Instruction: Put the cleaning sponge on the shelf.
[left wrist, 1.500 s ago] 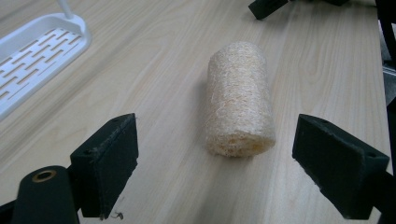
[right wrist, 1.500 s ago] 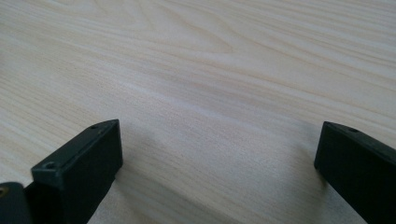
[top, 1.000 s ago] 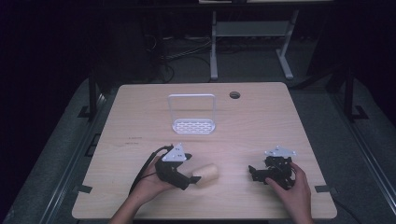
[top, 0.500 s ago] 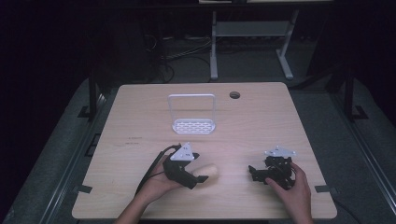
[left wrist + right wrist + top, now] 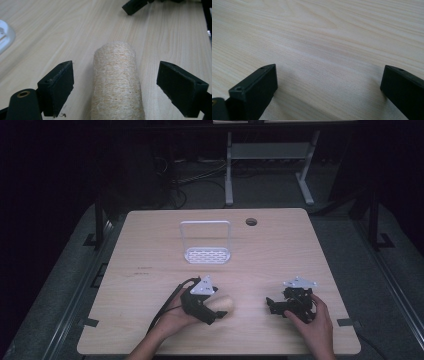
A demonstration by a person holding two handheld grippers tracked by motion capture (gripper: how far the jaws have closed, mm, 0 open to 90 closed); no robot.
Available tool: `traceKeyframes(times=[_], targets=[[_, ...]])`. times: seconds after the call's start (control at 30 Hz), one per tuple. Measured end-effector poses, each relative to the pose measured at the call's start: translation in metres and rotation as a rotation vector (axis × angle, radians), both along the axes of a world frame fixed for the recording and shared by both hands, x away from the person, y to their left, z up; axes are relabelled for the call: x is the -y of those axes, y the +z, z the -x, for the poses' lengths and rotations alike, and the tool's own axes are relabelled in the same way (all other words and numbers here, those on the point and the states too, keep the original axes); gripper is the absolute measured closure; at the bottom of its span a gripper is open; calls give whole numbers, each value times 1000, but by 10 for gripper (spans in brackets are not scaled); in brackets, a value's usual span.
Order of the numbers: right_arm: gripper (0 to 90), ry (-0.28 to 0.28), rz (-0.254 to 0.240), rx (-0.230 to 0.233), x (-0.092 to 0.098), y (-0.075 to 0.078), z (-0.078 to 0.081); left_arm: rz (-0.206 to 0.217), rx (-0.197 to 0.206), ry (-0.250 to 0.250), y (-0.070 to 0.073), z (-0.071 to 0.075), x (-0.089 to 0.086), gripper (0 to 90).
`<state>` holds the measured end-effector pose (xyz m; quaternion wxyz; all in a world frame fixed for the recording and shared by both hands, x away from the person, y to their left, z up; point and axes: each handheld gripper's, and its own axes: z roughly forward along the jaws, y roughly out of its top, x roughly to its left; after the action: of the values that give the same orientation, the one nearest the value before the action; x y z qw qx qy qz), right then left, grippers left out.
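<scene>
A beige woven cylinder (image 5: 223,304), a loofah-like roll (image 5: 116,82), lies on its side on the wooden table (image 5: 150,250). My left gripper (image 5: 210,312) is open around it, its jaws standing on either side of the roll without touching it; in the left gripper view the gripper (image 5: 122,90) straddles the roll's near end. My right gripper (image 5: 274,306) rests low on the table at the front right, open, with bare wood between its jaws (image 5: 327,95).
A white perforated holder with a tall wire frame (image 5: 206,242) stands toward the back middle of the table. A round cable hole (image 5: 251,222) is at the back right. A corner of the white holder (image 5: 5,35) and the right gripper's jaw tip (image 5: 133,6) appear in the left gripper view.
My left gripper has moved to the right and now straddles the beige roll. The right gripper has stayed in place.
</scene>
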<state>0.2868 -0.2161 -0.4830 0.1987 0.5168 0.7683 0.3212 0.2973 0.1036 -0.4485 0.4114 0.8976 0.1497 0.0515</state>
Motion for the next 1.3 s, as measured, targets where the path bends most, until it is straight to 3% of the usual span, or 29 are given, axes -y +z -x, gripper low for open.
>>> traceKeyframes(times=[0.3, 0.5, 0.73, 1.0, 1.3], targets=[[5, 0, 0, 0, 0, 0, 0, -33, -17, -2, -13, 2, 9, 140], [6, 0, 0, 0, 0, 0, 0, -70, -2, 3, -17, 3, 12, 146], [5, 0, 0, 0, 0, 0, 0, -78, 5, 15, -19, 3, 11, 165], [5, 0, 0, 0, 0, 0, 0, -67, 4, 37, -18, 3, 9, 251], [6, -1, 0, 0, 0, 0, 0, -75, -5, 24, -17, 3, 7, 409]])
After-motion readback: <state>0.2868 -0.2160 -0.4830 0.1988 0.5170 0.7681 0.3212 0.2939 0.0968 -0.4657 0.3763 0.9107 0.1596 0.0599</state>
